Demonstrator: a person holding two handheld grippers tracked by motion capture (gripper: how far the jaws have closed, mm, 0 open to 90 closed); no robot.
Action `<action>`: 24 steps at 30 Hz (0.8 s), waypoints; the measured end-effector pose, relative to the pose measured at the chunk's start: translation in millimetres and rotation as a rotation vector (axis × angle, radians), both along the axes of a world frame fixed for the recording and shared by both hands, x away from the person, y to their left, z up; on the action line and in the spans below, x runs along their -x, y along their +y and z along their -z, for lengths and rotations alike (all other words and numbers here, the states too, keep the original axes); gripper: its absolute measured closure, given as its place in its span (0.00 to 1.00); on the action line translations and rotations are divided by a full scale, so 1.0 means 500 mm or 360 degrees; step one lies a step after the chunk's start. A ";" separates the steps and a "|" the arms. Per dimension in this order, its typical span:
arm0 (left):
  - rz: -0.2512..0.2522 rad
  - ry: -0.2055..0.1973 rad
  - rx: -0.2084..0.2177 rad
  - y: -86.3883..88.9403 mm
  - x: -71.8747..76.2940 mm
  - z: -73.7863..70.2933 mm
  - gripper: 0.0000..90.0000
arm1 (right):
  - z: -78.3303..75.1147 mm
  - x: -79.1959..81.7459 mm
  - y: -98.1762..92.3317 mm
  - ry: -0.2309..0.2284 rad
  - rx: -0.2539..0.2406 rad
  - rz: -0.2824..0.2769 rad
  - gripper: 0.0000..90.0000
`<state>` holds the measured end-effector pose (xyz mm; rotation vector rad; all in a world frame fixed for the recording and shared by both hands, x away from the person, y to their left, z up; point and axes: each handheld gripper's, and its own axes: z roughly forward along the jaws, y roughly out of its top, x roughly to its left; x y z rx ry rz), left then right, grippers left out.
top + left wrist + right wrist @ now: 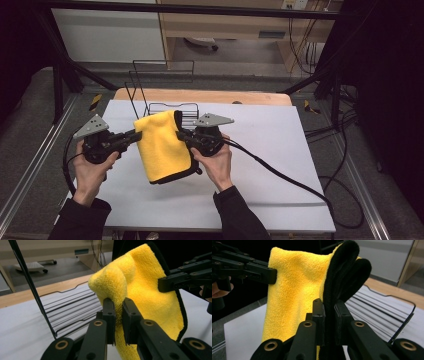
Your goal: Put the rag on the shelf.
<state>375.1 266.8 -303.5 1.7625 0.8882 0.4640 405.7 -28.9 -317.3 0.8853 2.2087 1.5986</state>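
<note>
I have a folded yellow microfibre cloth with a black bound edge (pixel 164 147) pinched at its two upper corners and lifted off the white table (pixel 280 165), hanging between my hands just in front of the black wire rack (pixel 172 107). My left tool (pixel 136 135) is clamped down tight on the plain yellow corner; in the left gripper view the pile bulges up above its closed jaws. My right tool (pixel 179 134) is likewise squeezed tight on the corner with the black hem, and in the right gripper view the doubled black edge stands up between its jaws.

As I judge it, the step in hand is carrying the cloth up and over to drape it on the rack. To do it well I want both hands level so that the top edge stays straight, and just enough pull between them to keep the cloth flat without dragging a corner out of a grip. The lower edge looks close to the table, so I should raise it until it clears the top wire before going forward. Neither grip should loosen until the cloth hangs over a wire.
</note>
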 end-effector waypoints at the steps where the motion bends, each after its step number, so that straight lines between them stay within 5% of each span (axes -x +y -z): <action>1: -0.0003 -0.0008 0.0000 -0.001 0.000 -0.006 0.91 | -0.005 0.002 -0.002 -0.0012 -0.0012 0.0003 0.91; 24: -0.0149 -0.0255 0.0005 0.012 -0.008 -0.128 0.91 | -0.130 0.009 0.022 -0.0282 -0.0108 0.0060 0.91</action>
